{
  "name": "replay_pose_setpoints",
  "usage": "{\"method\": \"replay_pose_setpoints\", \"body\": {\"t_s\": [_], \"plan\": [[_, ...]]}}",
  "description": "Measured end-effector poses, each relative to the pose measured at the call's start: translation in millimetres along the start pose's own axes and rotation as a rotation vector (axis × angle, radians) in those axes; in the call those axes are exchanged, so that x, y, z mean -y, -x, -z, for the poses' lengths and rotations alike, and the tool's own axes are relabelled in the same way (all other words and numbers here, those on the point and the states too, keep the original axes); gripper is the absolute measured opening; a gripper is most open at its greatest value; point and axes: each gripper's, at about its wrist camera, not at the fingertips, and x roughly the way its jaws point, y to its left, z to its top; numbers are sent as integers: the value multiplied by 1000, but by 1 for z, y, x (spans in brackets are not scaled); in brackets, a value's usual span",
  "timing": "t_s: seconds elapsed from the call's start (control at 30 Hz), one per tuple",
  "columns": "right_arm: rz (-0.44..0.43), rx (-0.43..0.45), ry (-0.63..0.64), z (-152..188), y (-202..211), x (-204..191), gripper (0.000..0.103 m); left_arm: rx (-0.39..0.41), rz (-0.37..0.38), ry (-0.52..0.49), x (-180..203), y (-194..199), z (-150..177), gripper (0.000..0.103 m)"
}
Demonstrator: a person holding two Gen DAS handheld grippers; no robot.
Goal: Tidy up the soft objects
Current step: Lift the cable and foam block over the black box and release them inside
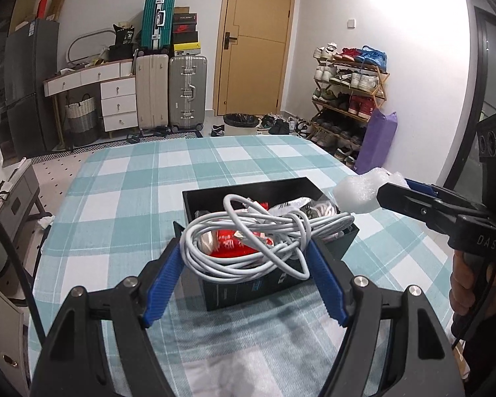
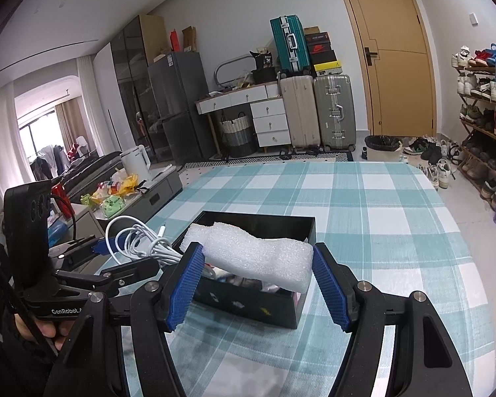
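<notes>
A black box [image 1: 342, 241] sits open on the table with the teal and white checked cloth [image 1: 168, 178]. Inside it lie a red packet [image 1: 229, 248], something white with dark print toward the far end, and other small soft items too jumbled to name. In the right wrist view the box's [image 2: 248, 304] near wall shows small pictures, and bits of cloth show inside under the foam.

A bundle of white cable [image 1: 248, 238] hangs above the near part of the box, pinched between the blue pads of the left gripper [image 1: 244, 251]; the coil fills the gap from pad to pad and loops spill over both sides. From the right wrist view the same cable [image 2: 139, 238] juts out of the left gripper [image 2: 115, 254] just left of the box.

A block of white foam [image 2: 258, 258] is held crosswise in the right gripper [image 2: 256, 261], one end against each blue pad, over the near right part of the box. In the left wrist view the foam [image 1: 360, 192] sticks out past the right gripper's [image 1: 392, 192] tip, above the box's far right corner. A hand [image 1: 463, 281] grips that tool's handle.

Behind the table stand suitcases [image 1: 168, 92], a white chest of drawers [image 1: 119, 99], a wooden door [image 1: 254, 39] and a shoe rack [image 1: 347, 89].
</notes>
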Motion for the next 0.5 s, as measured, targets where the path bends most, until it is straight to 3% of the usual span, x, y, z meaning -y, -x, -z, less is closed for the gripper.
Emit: {"method": "replay_pose_setpoints", "body": {"t_s": [0.5], "plan": [[9, 5, -11, -11, -12, 6, 68, -15, -2, -3, 2, -23, -12, 75]]}}
